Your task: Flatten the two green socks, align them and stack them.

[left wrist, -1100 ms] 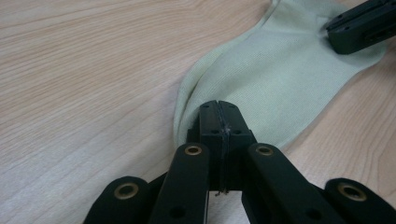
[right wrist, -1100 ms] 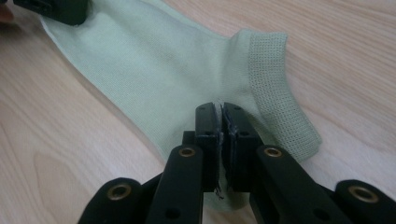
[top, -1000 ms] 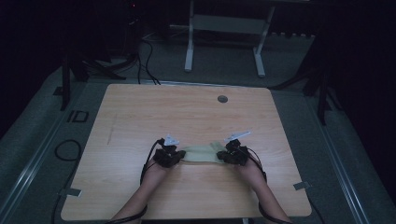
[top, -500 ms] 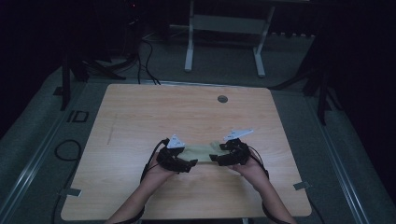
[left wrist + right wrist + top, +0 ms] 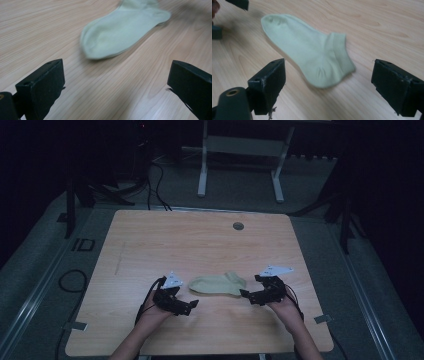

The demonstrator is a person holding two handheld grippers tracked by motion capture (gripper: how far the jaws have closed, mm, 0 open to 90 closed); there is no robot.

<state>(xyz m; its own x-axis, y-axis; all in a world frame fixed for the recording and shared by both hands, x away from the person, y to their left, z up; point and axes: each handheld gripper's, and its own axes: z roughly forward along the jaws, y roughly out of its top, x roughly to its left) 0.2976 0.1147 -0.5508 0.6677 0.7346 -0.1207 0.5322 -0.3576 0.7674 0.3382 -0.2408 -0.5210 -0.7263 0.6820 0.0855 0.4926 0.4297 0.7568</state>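
Observation:
A pale green ankle sock (image 5: 218,283) lies flat on the wooden table (image 5: 200,240), toe toward the left, cuff toward the right. My left gripper (image 5: 192,304) sits just left of and nearer than the toe, its jaws having just opened wide, nothing between them. In the left gripper view the sock (image 5: 122,27) lies ahead of the open left gripper (image 5: 116,82). My right gripper (image 5: 245,295) is beside the cuff, its jaws also just opened and empty. The right gripper view shows the sock (image 5: 309,50) ahead of the open right gripper (image 5: 328,85).
A round cable hole (image 5: 238,226) sits near the table's far edge. The left gripper's jaw (image 5: 237,3) shows at the top left of the right gripper view. Cables (image 5: 150,175) and a white stand (image 5: 240,165) are on the floor beyond the table.
Both grippers let go of the sock's ends and drew back outward and toward the person. The sock now lies free on the table between them.

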